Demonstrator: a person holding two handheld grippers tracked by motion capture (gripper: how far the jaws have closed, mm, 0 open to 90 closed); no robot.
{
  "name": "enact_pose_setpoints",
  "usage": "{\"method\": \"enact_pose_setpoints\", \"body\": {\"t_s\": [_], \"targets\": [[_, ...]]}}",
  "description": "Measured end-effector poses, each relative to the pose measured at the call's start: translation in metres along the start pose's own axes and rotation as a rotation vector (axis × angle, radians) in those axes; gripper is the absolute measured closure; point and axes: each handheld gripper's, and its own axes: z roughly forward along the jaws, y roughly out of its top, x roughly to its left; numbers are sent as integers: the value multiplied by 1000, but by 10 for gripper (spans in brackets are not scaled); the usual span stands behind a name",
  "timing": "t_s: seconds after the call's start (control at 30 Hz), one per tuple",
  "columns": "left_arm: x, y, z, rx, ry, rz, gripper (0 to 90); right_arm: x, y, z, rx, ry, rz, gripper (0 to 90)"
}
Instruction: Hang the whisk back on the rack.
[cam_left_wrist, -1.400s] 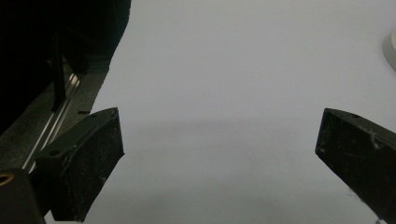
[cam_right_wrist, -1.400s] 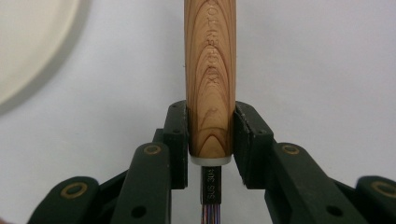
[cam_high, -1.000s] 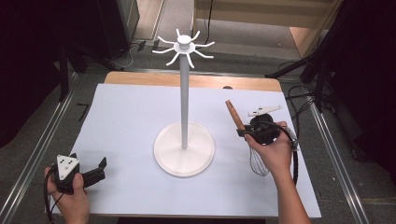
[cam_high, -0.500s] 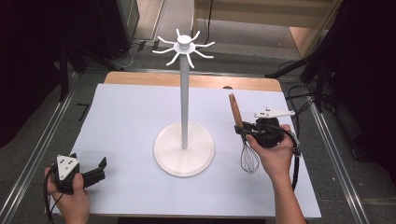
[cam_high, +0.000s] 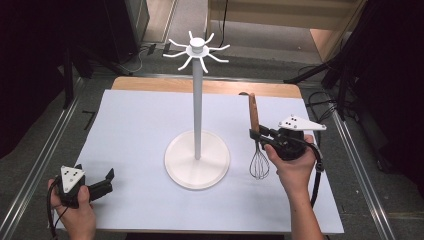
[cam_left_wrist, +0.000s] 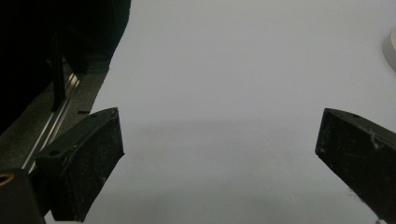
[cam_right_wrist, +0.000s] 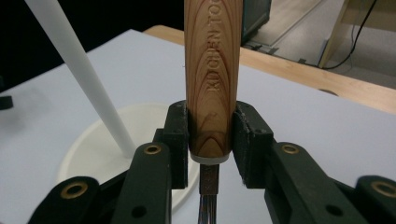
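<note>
Down at the table's near left corner, the left gripper (cam_high: 95, 187) sits low over the white table (cam_high: 135, 130) in the person's hand, jaws wide apart with nothing but bare tabletop between them. Centre stage, the white stand (cam_high: 197, 105) rises from its round base, hooks fanning out at the top. Over towards the right edge, the right gripper (cam_high: 261, 137) has its jaws clamped on the whisk (cam_high: 256, 137), squeezing the bottom of the wooden handle just above the metal neck. The whisk hangs upright, handle up, wire head down, close above the table, beside the stand's base but apart from it.

Here's the worry: that grip is right at the very end of a smooth, rounded handle. Tilt the hand and the whisk could pivot or slide out through the jaws. And if it swings towards the pole, a knock could rock the stand.
</note>
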Motion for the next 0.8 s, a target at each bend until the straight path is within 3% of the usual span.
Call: {"method": "enact_pose_setpoints", "body": {"t_s": [0.8], "targets": [[0,0,0,0,1,1,18,29,17,-15,-193,64,-30,705]]}}
